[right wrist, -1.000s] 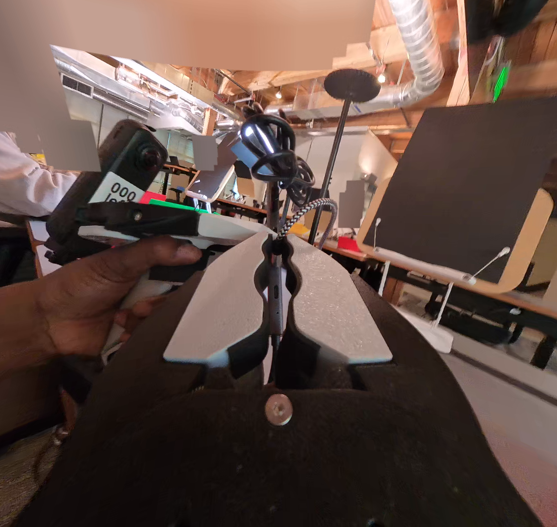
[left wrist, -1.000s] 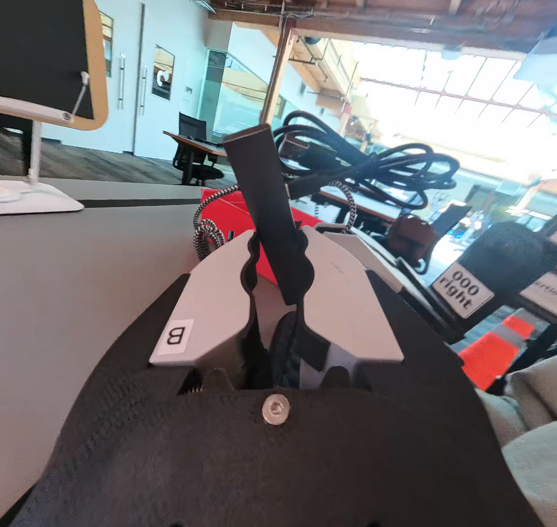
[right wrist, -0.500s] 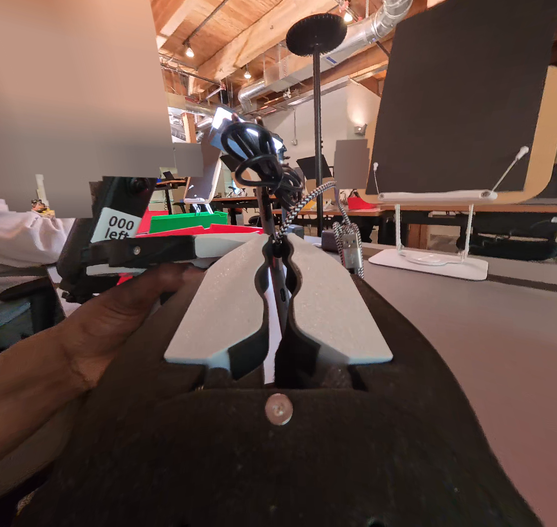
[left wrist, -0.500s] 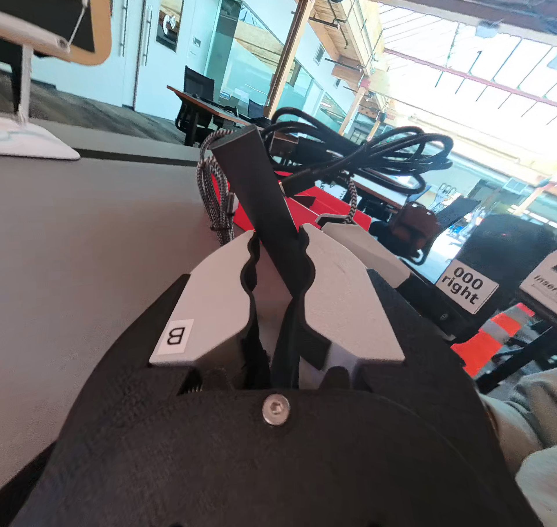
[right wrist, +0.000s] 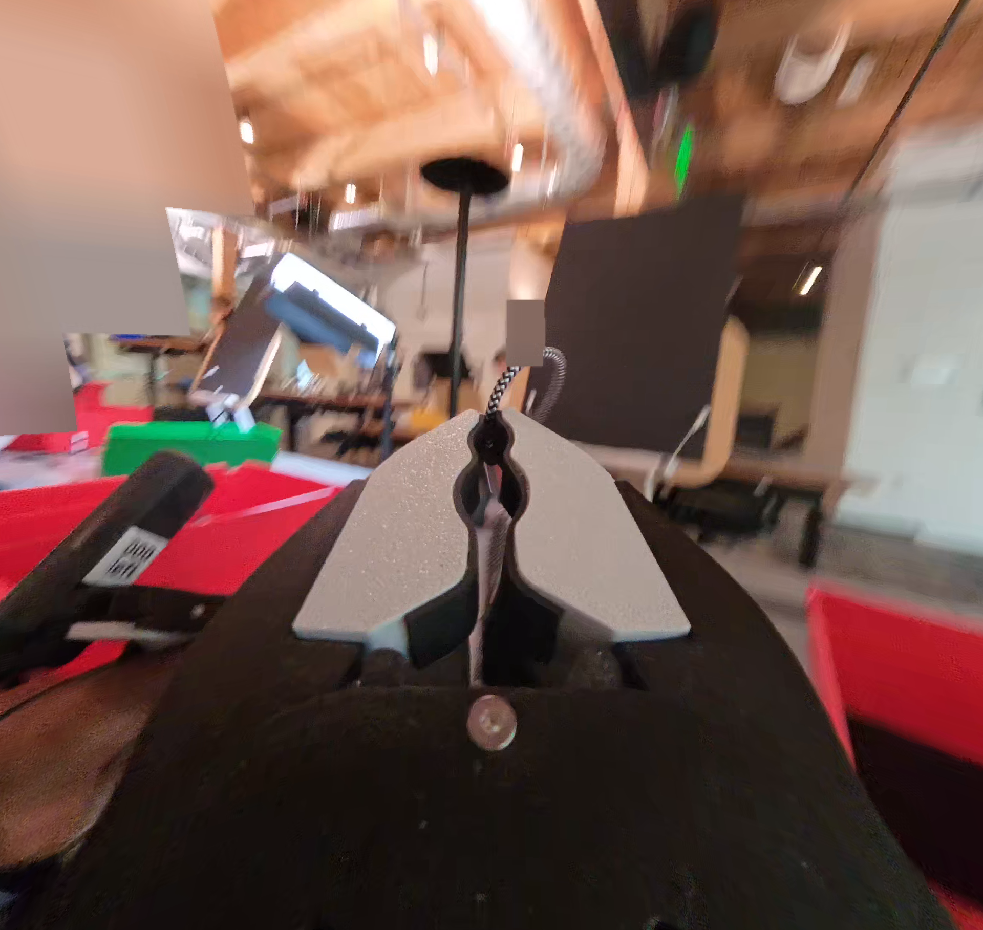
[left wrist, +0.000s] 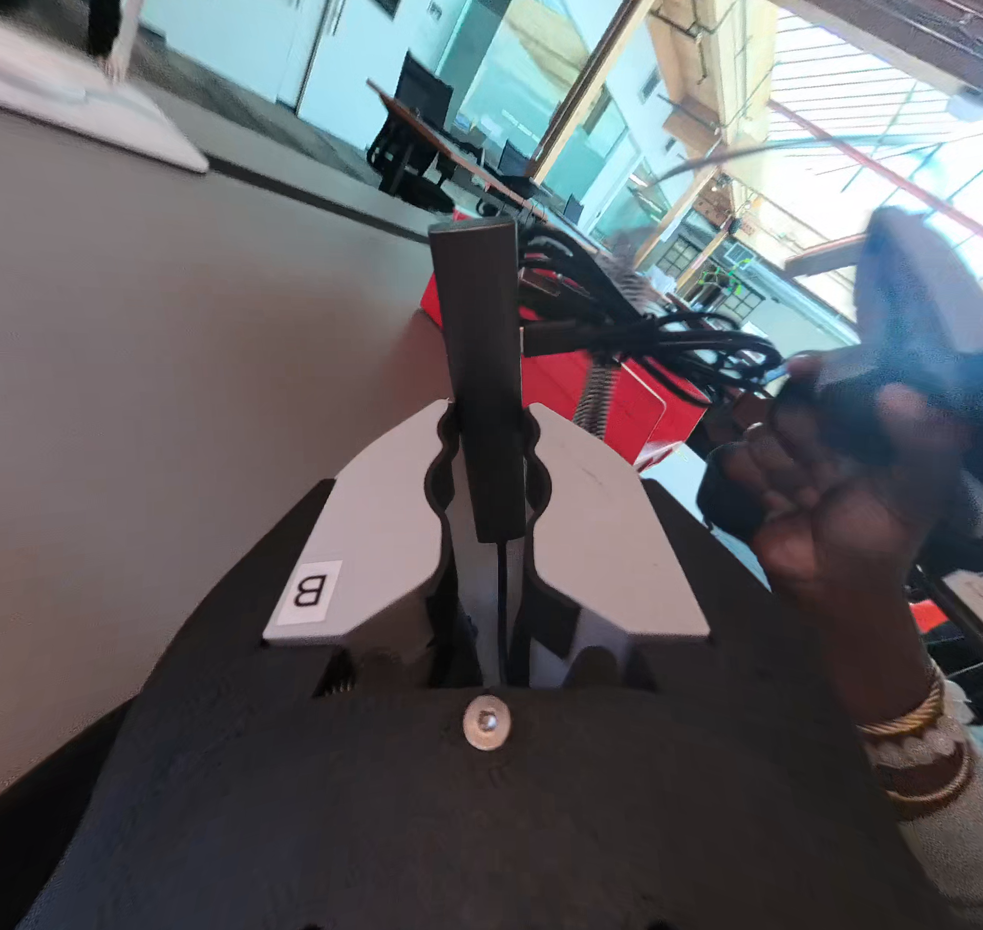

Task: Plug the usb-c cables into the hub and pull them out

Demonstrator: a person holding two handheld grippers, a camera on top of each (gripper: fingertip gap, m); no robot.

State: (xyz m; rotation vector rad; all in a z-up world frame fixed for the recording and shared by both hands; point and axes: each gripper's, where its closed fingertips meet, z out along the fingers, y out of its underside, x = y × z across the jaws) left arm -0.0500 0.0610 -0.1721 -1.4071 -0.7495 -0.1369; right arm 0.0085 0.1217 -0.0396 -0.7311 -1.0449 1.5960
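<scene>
My left gripper (left wrist: 486,415) is shut on the dark bar-shaped hub (left wrist: 478,351), which stands up between its fingers above the grey table. A black cable's plug (left wrist: 558,334) sits in the hub's right side, and its coiled bundle (left wrist: 702,351) hangs to the right. My right gripper (right wrist: 492,420) is shut on the dark plug end of the black-and-white braided cable (right wrist: 501,389), which arcs up and to the right. The hub does not show in the right wrist view. In the left wrist view the braided cable (left wrist: 597,404) is a blur beside the hub.
A red box (left wrist: 643,410) lies right of the hub. The hand on the right gripper (left wrist: 851,479) is blurred at the right. The left gripper (right wrist: 122,548) shows low at the left. A green box (right wrist: 191,447), a black pole (right wrist: 460,293) and a black board on a stand (right wrist: 638,319) stand behind.
The right gripper has swung away from the hub with the braided cable's end; the hub no longer shows at its fingertips. The hub now stands straighter in the left gripper.
</scene>
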